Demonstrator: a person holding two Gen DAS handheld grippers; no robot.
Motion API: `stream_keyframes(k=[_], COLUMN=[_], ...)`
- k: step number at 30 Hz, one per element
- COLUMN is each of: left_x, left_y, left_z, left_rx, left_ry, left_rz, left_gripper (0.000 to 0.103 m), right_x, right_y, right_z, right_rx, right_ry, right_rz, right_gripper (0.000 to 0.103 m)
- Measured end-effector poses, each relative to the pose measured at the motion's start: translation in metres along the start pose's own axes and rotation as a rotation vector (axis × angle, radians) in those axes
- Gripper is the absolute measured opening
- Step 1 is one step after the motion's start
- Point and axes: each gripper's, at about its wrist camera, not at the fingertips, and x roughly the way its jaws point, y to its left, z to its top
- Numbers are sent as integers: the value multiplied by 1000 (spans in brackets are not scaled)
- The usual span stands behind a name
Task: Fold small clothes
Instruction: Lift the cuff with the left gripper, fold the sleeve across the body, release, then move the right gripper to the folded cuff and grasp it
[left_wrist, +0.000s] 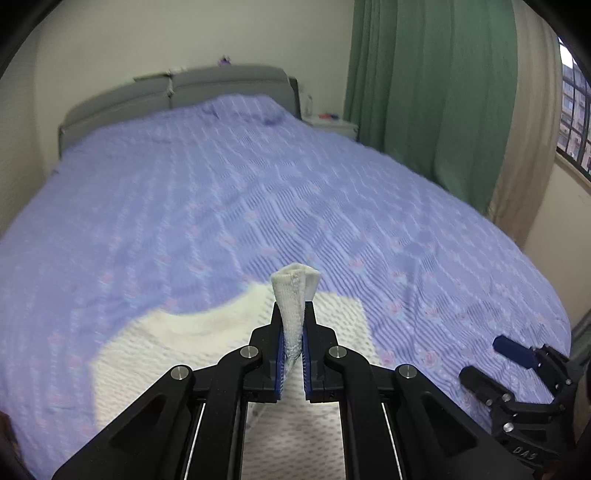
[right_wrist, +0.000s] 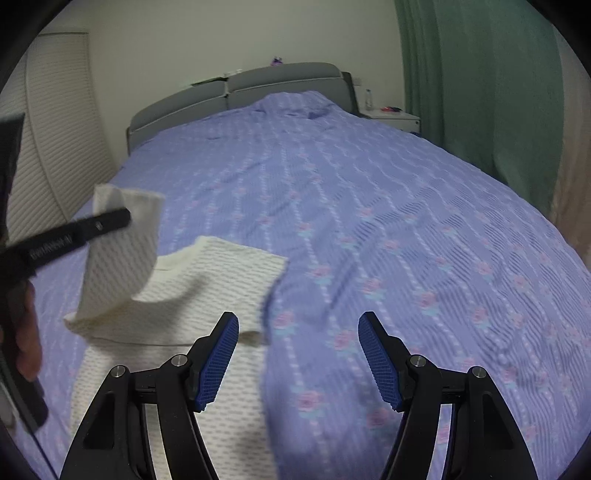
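L gripper (left_wrist: 293, 332) is clamped tight on a bunched edge of the cream knit garment (left_wrist: 177, 354), w/ a rolled bit of the fabric poking up past the fingertips; from the R wrist view that same gripper (right_wrist: 122, 218) sits at the left, holding a flap of the garment (right_wrist: 207, 280) lifted off the bed while the rest lies flat on the bedspread (left_wrist: 258, 192). The lifted flap hangs in a curve, folding back over the part that's still down. Garment lies near the foot end of the bed, on the left side as the R cam sees it. R gripper (right_wrist: 298, 354) has its jaws standing well apart, nothing between the blue pads (right_wrist: 218, 358), hovering above the bedspread (right_wrist: 406, 221) just beside the garment's right edge; in the L view it shows at lower right (left_wrist: 495, 362), also spread and empty. A hand (right_wrist: 26, 332) grips the L tool's handle at the far left edge. Beyond: grey headboard (left_wrist: 177, 92), green curtain (left_wrist: 424, 92), small nightstand (right_wrist: 395, 118) by the bed's far corner. L view is a bit motion-blurred
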Motion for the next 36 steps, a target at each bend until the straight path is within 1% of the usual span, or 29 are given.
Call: stream_keyframes(k=[2,4,6,7,8,9,10,11,14,15,16,18,19,22,25,28,30,33,36], left_x=[18,28,30,32,32,32,28,19,-7,-16,-32,-51,-64,-84,-92,-89,-84,-77,-67], left_y=[-6,-3,-1,-1,-2,-3,-3,-3,9,16,28,45,59,92,115,130,135,137,136], left_z=[-8,-16,-24,-25,-26,-25,-24,-23,-20,-21,-26,-37,-49,-78,-105,-132,-143,-150,-150], left_rx=[4,-13,-10,0,10,16,20,28,23,21,21,33,31,15,-1,-8,-19,-40,-69], left_ry=[31,61,72,76,80,76,64,40,-9,-20,-42,-72,-80,-72,-38,15,34,37,28], left_rz=[7,0,-6,-11,-16,-16,-14,-11,-11,-4,19,51,85,148,185,173,167,164,151], left_gripper=[10,10,11,17,31,39,55,59,61,62,65,68,68,68,68,68,68,67,67], right_x=[5,10,15,16,18,19,19,19,19,19,19,20,22,25,32,42,47,54,59], right_y=[-10,-17,-20,-22,-22,-22,-21,-20,-13,-9,-4,4,11,31,49,59,61,63,63], right_z=[-1,-3,-4,-4,-4,-4,-4,-4,-2,-1,-2,-1,-2,-5,-12,-23,-30,-39,-44], right_rx=[13,21,23,23,23,24,24,25,26,22,16,8,0,-29,-44,-35,-17,7,17], right_ry=[11,23,33,36,40,41,42,41,38,39,41,46,49,50,69,99,112,126,139], right_rz=[-11,-23,-29,-32,-36,-37,-37,-37,-24,-16,-1,25,38,59,74,90,100,100,93], right_gripper=[68,68,68,68,68,68,68,68,68,68,68,68,68,68,68,68,68,68,68])
